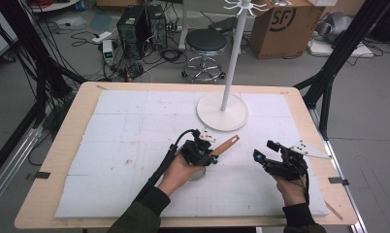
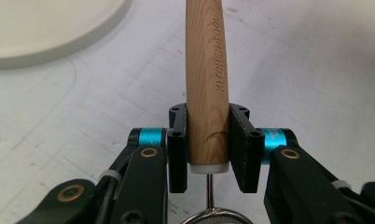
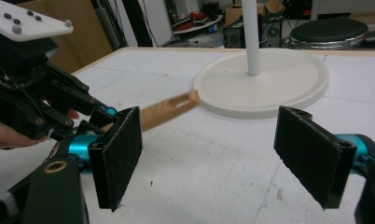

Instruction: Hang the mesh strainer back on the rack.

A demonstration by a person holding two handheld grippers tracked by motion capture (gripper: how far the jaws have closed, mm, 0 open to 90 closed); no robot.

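Note:
A kitchen tool with a wooden handle (image 1: 227, 145) is held a little above the white foam mat, its handle pointing toward the stand. My left gripper (image 1: 211, 156) is shut on the handle's lower end. In the left gripper view the handle (image 2: 207, 70) reads KITCHEN-TOOL, both pads (image 2: 177, 149) press its sides, and a round metal rim (image 2: 216, 215) shows below. My right gripper (image 1: 265, 150) hovers open to the right with nothing between its pads (image 3: 118, 156). From there the handle (image 3: 169, 108) and the left gripper (image 3: 90, 116) lie to the left.
A white stand with a round base (image 1: 210, 116) and tall pole (image 1: 233, 53) rises behind the grippers. The foam mat (image 1: 120, 136) covers the wooden table (image 1: 67, 131). A stool (image 1: 206, 43), a cardboard box (image 1: 285, 24) and cables sit on the floor beyond.

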